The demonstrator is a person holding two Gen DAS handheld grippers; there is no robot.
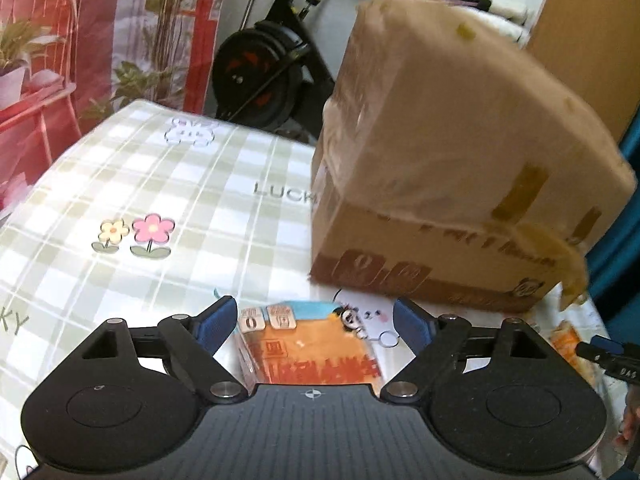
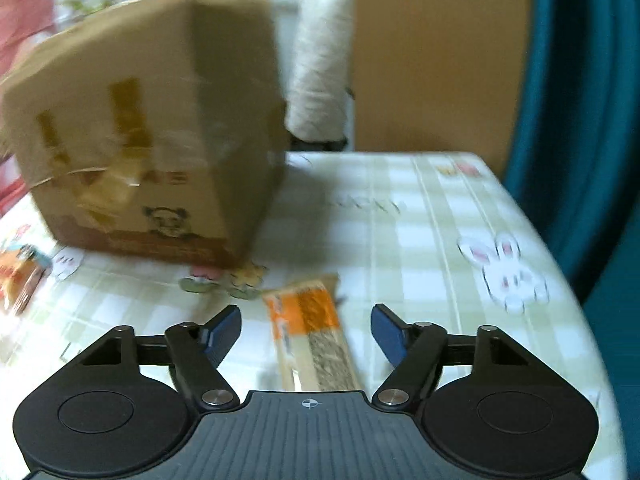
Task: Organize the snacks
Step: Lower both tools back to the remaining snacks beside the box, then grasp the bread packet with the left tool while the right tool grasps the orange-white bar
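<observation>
An orange snack box [image 1: 308, 348] with a blue top edge and cartoon print lies on the checked tablecloth [image 1: 160, 200], between the blue pads of my left gripper [image 1: 316, 322]. The pads stand wide of it on both sides, not touching. In the right wrist view a long orange snack bar packet [image 2: 316, 340] lies lengthwise between the fingers of my right gripper [image 2: 306, 330], which is open with clear gaps on each side. The orange box [image 2: 20, 280] also shows at that view's left edge. A large brown cardboard box [image 1: 452, 168] [image 2: 152, 128] stands just beyond both snacks.
The table's right edge [image 2: 560, 240] curves close beside the right gripper, with a teal curtain [image 2: 580, 100] past it. An exercise bike [image 1: 264, 64] and a red patterned cloth [image 1: 60, 60] stand behind the table. The other gripper's tip [image 1: 604, 350] shows at the far right.
</observation>
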